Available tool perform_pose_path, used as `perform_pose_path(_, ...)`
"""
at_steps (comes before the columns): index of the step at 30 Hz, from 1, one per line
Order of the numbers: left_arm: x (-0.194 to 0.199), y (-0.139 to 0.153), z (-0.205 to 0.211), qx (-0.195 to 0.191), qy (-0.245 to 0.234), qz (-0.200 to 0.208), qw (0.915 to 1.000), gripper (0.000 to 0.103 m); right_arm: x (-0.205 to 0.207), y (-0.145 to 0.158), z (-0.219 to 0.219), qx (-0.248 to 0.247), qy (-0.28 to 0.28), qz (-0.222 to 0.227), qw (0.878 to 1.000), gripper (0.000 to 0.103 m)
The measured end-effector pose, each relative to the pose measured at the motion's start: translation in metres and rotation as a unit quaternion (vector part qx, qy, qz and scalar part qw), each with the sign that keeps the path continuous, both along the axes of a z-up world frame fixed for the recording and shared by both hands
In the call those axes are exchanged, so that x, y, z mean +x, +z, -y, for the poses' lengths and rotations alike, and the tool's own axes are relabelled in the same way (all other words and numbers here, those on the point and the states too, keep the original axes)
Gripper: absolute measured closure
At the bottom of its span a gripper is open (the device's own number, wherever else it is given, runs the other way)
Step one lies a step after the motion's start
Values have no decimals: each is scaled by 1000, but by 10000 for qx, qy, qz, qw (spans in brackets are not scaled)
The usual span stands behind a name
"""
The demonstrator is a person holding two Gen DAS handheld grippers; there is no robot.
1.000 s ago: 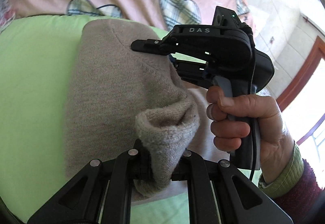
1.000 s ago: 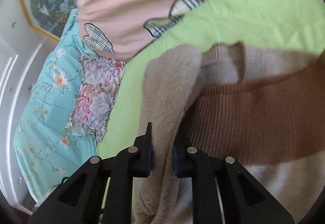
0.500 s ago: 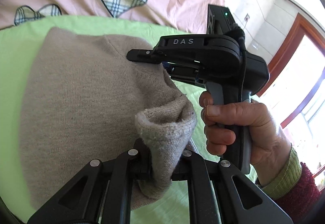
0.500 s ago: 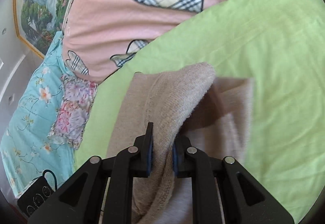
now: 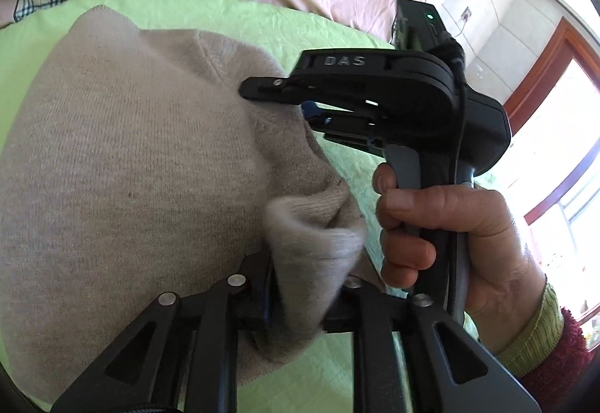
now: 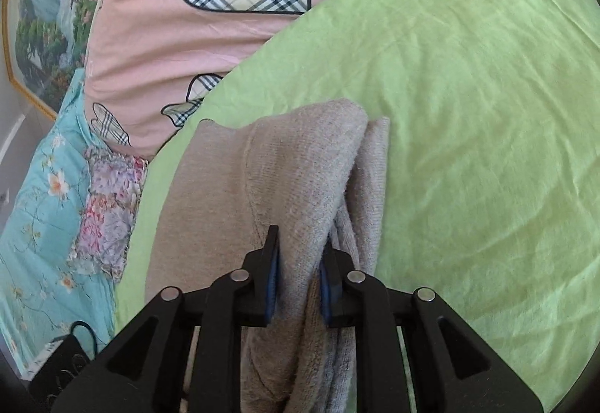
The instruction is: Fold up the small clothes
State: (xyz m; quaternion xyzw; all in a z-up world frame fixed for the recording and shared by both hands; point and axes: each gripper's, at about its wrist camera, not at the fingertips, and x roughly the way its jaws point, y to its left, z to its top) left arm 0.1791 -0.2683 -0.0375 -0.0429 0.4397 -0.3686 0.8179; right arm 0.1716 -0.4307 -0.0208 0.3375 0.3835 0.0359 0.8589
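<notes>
Sweater (image 5: 123,165) lies folded over on green sheet (image 6: 468,113) of the bed. Left tongs (image 5: 305,295) and right tongs (image 6: 298,282) each have an edge fold between their pads; both are opening, likely to drop the edge now the fold is laid. Earlier, both pinched tight and the knit hung higher, brown ribbing showing.

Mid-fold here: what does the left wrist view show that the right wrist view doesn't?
Only the left wrist view: the right gripper from outside, the hand on its handle, a window.

Only the right wrist view: a floral pillow, a framed picture.

Both: the beige sweater on the green sheet, each gripper's jaws opening with knit between them, including the left gripper.
</notes>
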Motion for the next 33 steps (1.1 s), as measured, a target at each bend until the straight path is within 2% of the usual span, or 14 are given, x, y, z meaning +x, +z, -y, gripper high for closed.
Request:
perform_pose_path(3,-7,5,-11,-44,-170,-135,9998,66,-10,7,-3,-195,-66,-16,9998,77)
perform_pose_path(5,-16,12,-22,-27,-261,-76,9996,61,-20,14,-9,-424,-130,-57,9990,64)
perform_pose_path(7,-23,20,-35,-35,-265,9,9996,56,-30,20,-14,-581,-183,-1,9981,35)
perform_pose_path(8,-26,23,-45,-46,-234,56,9997,53,-36,22,-16,-650,-205,31,9977,34)
perform_pose_path(13,-25,38,-92,-80,193,176,9996,46,-56,16,-22,-582,-138,-17,9982,34)
perform_pose_path(17,-4,41,-121,-94,614,176,9979,40,-64,8,-24,-461,-117,-101,9988,34)
perform_pose_path(23,40,29,-150,-269,1095,-207,9934,31,-57,5,-24,-281,-28,-111,9995,33)
perform_pose_path(28,92,3,-143,-417,1060,-743,9907,31,-34,-4,-20,-101,36,-172,9998,32)
perform_pose_path(31,118,-9,-138,-757,1026,-996,9868,29,-21,-9,-15,18,47,-185,9998,32)
perform_pose_path(32,127,-14,-136,-919,996,-1104,9846,34,-17,-11,-14,21,59,-237,9997,32)
perform_pose_path(33,133,-18,-135,-1054,977,-1202,9823,45,-12,-14,-15,45,107,-295,9995,32)
